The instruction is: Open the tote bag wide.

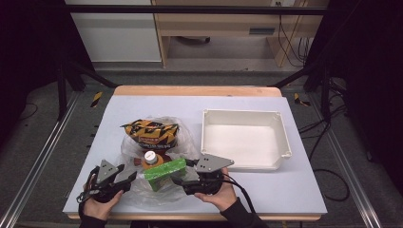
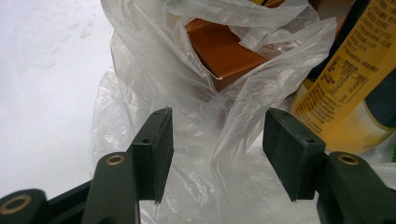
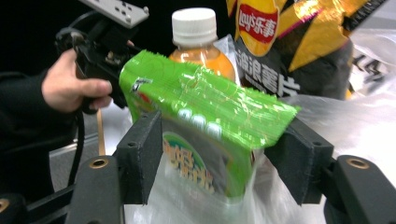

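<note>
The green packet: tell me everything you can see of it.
The green packet is a glossy, crinkled foil-like pack, bright green with a printed label and pale characters on its face. It stands tilted over the clear plastic bag, in front of the orange bottle. The right tongs bracket it, both pads at its sides; whether they press on it is unclear.

A white bin (image 1: 244, 140) sits open on the right half of the pale bench (image 1: 142, 107), nothing inside it. Beyond the far edge, a wooden desk (image 1: 214, 21) stands on the grey floor (image 1: 214, 76), cables (image 1: 292, 42) dangling beside it.
</note>
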A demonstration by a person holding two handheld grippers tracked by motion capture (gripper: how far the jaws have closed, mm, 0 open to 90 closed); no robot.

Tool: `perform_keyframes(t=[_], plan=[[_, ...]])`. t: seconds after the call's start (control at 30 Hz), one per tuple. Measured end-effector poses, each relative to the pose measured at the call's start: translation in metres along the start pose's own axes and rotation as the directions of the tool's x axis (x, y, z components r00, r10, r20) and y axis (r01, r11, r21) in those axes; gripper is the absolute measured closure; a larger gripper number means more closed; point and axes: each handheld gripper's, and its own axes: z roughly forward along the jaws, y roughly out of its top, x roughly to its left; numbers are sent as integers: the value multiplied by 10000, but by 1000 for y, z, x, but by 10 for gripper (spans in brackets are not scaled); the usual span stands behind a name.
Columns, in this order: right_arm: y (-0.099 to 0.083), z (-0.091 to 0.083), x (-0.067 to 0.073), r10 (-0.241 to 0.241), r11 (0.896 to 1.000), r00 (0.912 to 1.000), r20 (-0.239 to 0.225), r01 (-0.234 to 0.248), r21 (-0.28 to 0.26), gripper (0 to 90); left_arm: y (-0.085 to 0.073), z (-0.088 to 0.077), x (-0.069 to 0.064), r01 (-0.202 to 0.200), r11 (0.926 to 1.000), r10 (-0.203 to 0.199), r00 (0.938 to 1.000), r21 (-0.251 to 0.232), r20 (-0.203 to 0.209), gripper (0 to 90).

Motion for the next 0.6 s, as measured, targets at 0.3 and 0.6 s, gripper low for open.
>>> perform_keyframes(t=[0.3, 0.6], plan=[[2, 3, -3, -195, 9986, 9996, -221, 206, 487, 654, 0, 0, 0, 11, 10000, -11, 10000, 4, -2, 428], [2, -6, -3, -494, 9972, 9975, -510, 521, 545, 784, 0, 0, 0, 18, 10000, -18, 10000, 4, -14, 429]])
